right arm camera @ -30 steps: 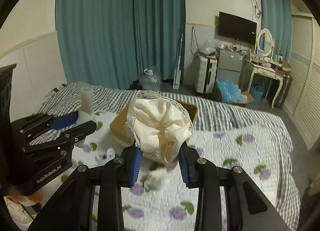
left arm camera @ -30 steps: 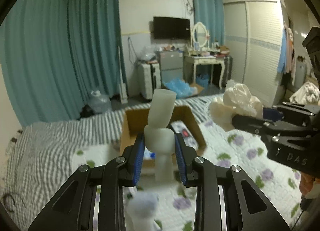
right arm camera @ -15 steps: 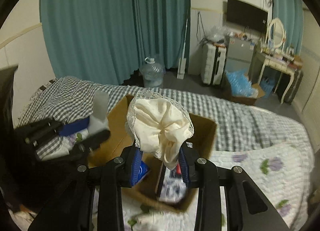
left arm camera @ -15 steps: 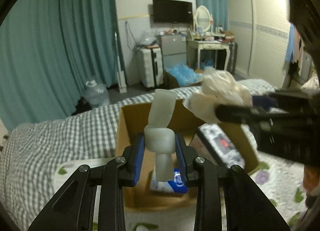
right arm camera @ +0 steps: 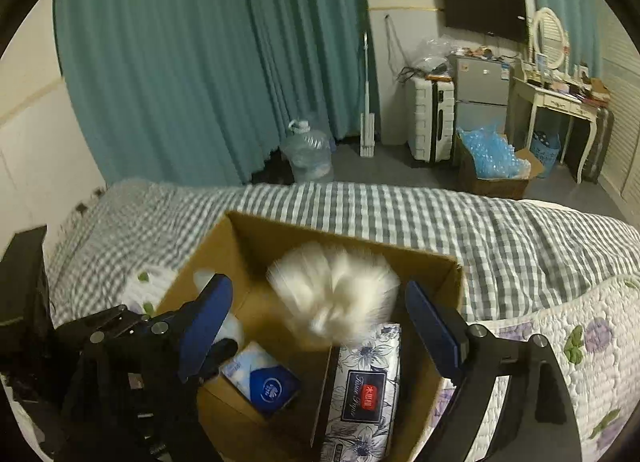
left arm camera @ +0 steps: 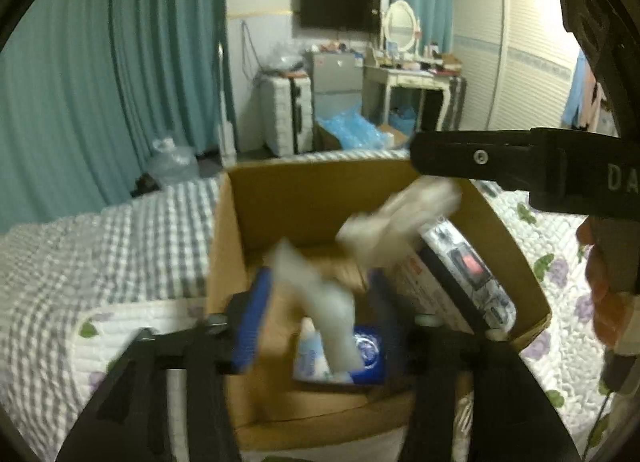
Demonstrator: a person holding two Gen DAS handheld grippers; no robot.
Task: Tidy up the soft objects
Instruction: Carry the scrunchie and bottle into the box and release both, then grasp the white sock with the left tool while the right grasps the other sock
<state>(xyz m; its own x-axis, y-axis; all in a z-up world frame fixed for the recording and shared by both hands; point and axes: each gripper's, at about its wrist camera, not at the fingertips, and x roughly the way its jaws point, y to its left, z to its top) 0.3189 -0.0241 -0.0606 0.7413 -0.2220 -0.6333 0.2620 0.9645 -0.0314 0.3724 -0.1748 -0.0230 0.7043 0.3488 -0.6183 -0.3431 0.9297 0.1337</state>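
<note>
Teal curtains (right arm camera: 208, 74), water jug (right arm camera: 308, 152), wall television (right arm camera: 482, 8).

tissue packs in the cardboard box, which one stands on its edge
The long floral-print tissue pack with the red label, upright against the brown cardboard box's right wall. The smaller blue-and-white tissue pack lies tilted on the floor.

You have a matt brown cardboard box (right arm camera: 424, 262) on a quilted cotton-looking bedspread (right arm camera: 580, 314), beside a rougher gingham cloth (right arm camera: 400, 210). Inside lie glossy plastic-wrapped tissue packs (right arm camera: 360, 390); the cream cloth bundle (right arm camera: 336, 290) looks soft and fuzzy. Your grippers' black plastic is matt, with blue rubbery-looking pads (right arm camera: 430, 322).
</note>
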